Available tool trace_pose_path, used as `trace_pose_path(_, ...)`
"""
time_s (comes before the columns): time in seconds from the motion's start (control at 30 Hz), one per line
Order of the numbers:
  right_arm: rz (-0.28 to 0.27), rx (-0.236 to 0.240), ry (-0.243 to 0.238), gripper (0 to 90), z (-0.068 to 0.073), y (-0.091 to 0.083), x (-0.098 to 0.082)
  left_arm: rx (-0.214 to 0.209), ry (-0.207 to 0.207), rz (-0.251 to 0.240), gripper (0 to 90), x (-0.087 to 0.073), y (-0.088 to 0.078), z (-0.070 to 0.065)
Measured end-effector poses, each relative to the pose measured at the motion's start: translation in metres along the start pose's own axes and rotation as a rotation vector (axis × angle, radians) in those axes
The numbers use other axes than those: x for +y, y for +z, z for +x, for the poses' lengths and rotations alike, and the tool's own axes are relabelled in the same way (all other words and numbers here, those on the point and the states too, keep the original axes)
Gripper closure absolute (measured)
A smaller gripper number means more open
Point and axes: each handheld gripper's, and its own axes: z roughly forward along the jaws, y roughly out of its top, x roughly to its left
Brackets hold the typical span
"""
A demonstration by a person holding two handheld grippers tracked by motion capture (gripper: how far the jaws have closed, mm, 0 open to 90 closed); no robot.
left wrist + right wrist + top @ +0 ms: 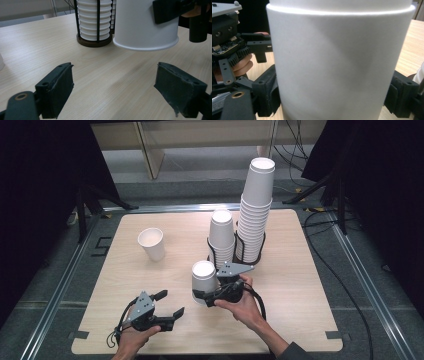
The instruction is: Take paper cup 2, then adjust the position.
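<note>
From the high view, the right gripper (204,298) sits near the middle of the table (300,320), its jaws clamped on an upside-down white paper cup (204,275). Just behind it stands the black wire rack (250,255) with a short cup stack (221,237) and a tall cup stack (256,210). A single upright cup (152,243) stands well apart at the far left. The left gripper (170,304) hovers at the near left, jaws spread wide and empty.

In the left gripper view, its own two jaws gape apart over bare wood; the inverted cup (146,25) hangs ahead at the right, its rim just clear of the table, beside the rack (93,41).

In the right gripper view, the cup (337,65) is squeezed between both jaws, and the left gripper (259,53) shows beyond at the left
</note>
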Motion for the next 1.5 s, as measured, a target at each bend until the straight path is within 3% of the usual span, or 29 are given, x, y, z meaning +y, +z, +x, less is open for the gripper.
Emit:
trace_pose_path(0.07, 0.012, -0.002, 0.008, 17.0, 0.001, 0.003, -0.004, -0.001, 0.0, -0.006, 14.3, 0.0, 0.001, 0.0)
trace_pose_path(0.1, 0.004, 0.021, 0.006, 17.0, 0.001, 0.005, -0.005, -0.01, 0.001, -0.019, 14.3, -0.001, 0.002, 0.0)
trace_pose_path(0.13, 0.003, 0.019, 0.012, 17.0, 0.002, 0.006, -0.006, -0.005, 0.005, -0.01, 14.3, 0.0, 0.0, -0.001)
trace_pose_path(0.17, 0.015, 0.002, 0.009, 17.0, 0.003, 0.006, -0.007, -0.018, 0.001, -0.03, 14.3, -0.001, 0.002, -0.001)
trace_pose_path(0.23, 0.004, 0.024, 0.01, 17.0, 0.005, 0.008, -0.007, -0.012, 0.009, -0.01, 14.3, 0.0, 0.0, -0.002)
trace_pose_path(0.4, -0.009, 0.02, 0.005, 17.0, 0.007, 0.009, -0.005, -0.03, 0.01, -0.02, 14.3, 0.001, 0.002, -0.004)
trace_pose_path(0.47, -0.001, 0.032, 0.021, 17.0, 0.008, 0.01, -0.005, -0.041, 0.0, -0.03, 14.3, 0.001, 0.005, -0.006)
trace_pose_path(0.5, 0.0, 0.016, 0.001, 17.0, 0.008, 0.01, -0.005, -0.052, -0.007, -0.025, 14.3, 0.001, 0.005, -0.007)
trace_pose_path(0.57, -0.011, 0.04, 0.004, 17.0, 0.009, 0.013, -0.005, -0.073, -0.012, -0.039, 14.3, 0.001, 0.008, -0.008)
trace_pose_path(0.67, 0.014, 0.038, 0.021, 17.0, 0.013, 0.013, -0.005, -0.07, -0.018, -0.044, 14.3, 0.002, 0.009, -0.008)
trace_pose_path(0.8, -0.007, 0.046, 0.008, 17.1, 0.014, 0.018, -0.006, -0.086, -0.034, -0.049, 14.3, 0.002, 0.01, -0.008)
trace_pose_path(0.97, 0.006, 0.052, -0.003, 17.3, 0.02, 0.022, -0.005, -0.107, -0.043, -0.059, 14.3, 0.003, 0.012, -0.009)
trace_pose_path(1.0, -0.016, 0.063, -0.018, 17.3, 0.021, 0.023, -0.005, -0.113, -0.043, -0.062, 14.3, 0.003, 0.013, -0.009)
trace_pose_path(1.03, 0.002, 0.063, -0.005, 17.4, 0.023, 0.022, -0.004, -0.126, -0.047, -0.077, 14.3, 0.002, 0.015, -0.01)
trace_pose_path(1.07, -0.024, 0.07, -0.031, 17.5, 0.023, 0.024, -0.004, -0.121, -0.049, -0.071, 14.3, 0.003, 0.015, -0.011)
trace_pose_path(1.17, -0.029, 0.073, -0.064, 17.7, 0.025, 0.025, -0.003, -0.134, -0.042, -0.068, 14.0, 0.003, 0.017, -0.012)
trace_pose_path(1.3, -0.041, 0.078, -0.086, 17.7, 0.029, 0.026, -0.003, -0.128, -0.04, -0.057, 8.5, 0.003, 0.019, -0.014)
trace_pose_path(1.33, -0.034, 0.079, -0.077, 17.7, 0.03, 0.026, -0.003, -0.137, -0.056, -0.077, 7.6, 0.003, 0.021, -0.014)
trace_pose_path(1.37, -0.034, 0.08, -0.081, 17.7, 0.031, 0.026, -0.003, -0.135, -0.06, -0.061, 6.7, 0.003, 0.021, -0.014)
trace_pose_path(1.43, -0.054, 0.094, -0.08, 17.8, 0.033, 0.028, -0.004, -0.139, -0.077, -0.065, 4.7, 0.003, 0.022, -0.013)
trace_pose_path(1.5, -0.036, 0.094, -0.092, 17.8, 0.034, 0.027, -0.004, -0.148, -0.084, -0.085, 3.4, 0.002, 0.025, -0.014)
